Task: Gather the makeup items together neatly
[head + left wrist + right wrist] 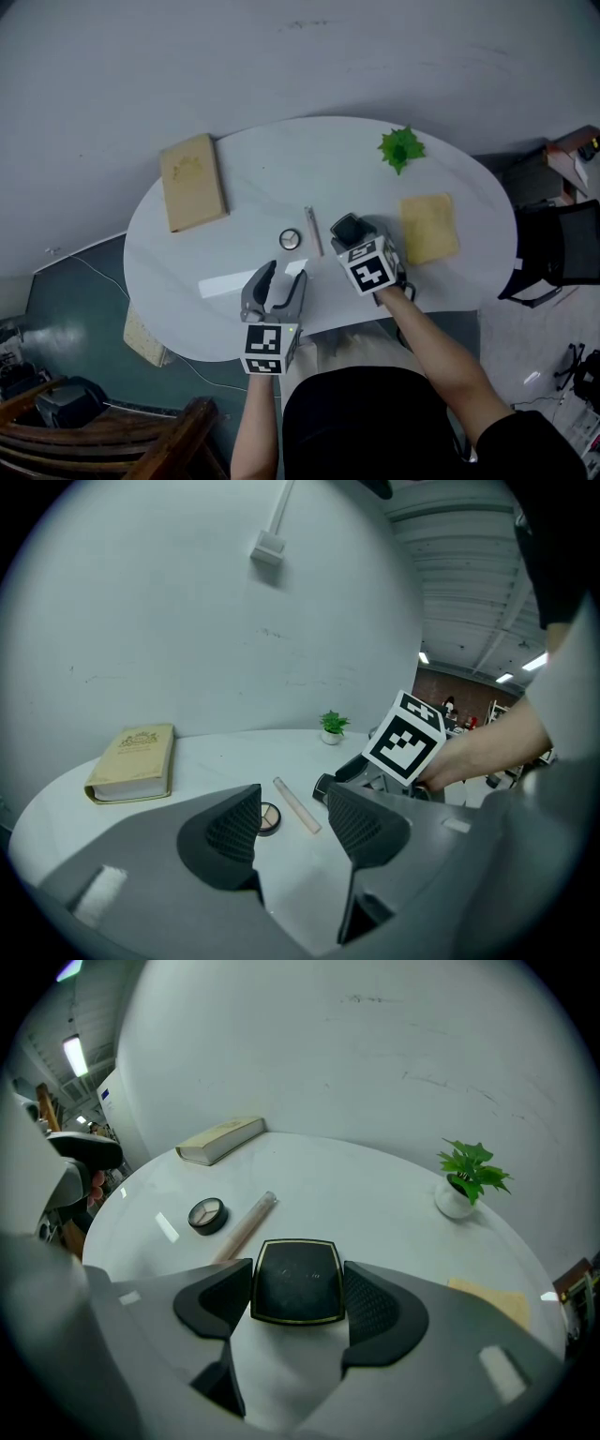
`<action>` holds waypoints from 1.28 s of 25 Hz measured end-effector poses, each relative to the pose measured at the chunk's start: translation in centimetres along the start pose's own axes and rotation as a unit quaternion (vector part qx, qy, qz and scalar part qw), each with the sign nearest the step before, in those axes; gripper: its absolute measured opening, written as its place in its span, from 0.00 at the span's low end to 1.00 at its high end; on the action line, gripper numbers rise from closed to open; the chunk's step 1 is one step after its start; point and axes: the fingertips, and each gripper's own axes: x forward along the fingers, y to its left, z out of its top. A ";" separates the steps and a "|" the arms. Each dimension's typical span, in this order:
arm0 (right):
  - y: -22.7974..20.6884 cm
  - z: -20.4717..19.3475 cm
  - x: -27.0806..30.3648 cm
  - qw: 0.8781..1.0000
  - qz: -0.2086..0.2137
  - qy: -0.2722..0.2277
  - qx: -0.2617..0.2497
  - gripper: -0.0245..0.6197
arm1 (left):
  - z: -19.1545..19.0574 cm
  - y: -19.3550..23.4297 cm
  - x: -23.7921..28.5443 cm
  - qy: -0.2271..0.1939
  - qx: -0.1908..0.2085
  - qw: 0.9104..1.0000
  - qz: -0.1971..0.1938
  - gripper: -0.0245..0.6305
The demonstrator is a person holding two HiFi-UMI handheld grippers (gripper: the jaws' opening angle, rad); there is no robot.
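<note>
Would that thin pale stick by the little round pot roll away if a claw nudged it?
Probably: the stick looks round and smooth and the white table glossy, so a sideways nudge could roll it. It seems light and stiff, so pushed lengthwise it would likely slide. The left claw is open; the right claw is shut on a black compact.

Over white table (253, 159), right hand-held gripper (350, 231) at black compact (347, 226), left hand-held gripper (284, 275) nearby.
</note>
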 end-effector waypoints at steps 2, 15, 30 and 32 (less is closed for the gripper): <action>0.1 0.0 0.1 1.000 0.000 -0.001 -0.006 0.52 | -0.1 0.0 -0.1 0.000 -0.001 1.000 0.002 0.37; 0.4 0.5 0.5 0.998 -0.003 0.002 -0.064 0.53 | 0.0 0.0 -1.0 -0.001 -0.001 1.000 0.008 0.37; 0.4 0.6 0.9 0.996 0.004 0.001 -0.087 0.53 | 0.3 -0.1 -1.2 -0.003 0.003 1.000 0.008 0.37; 0.4 0.6 0.8 0.996 0.007 -0.001 -0.084 0.53 | 0.5 0.0 -1.3 -0.005 0.005 1.000 0.009 0.37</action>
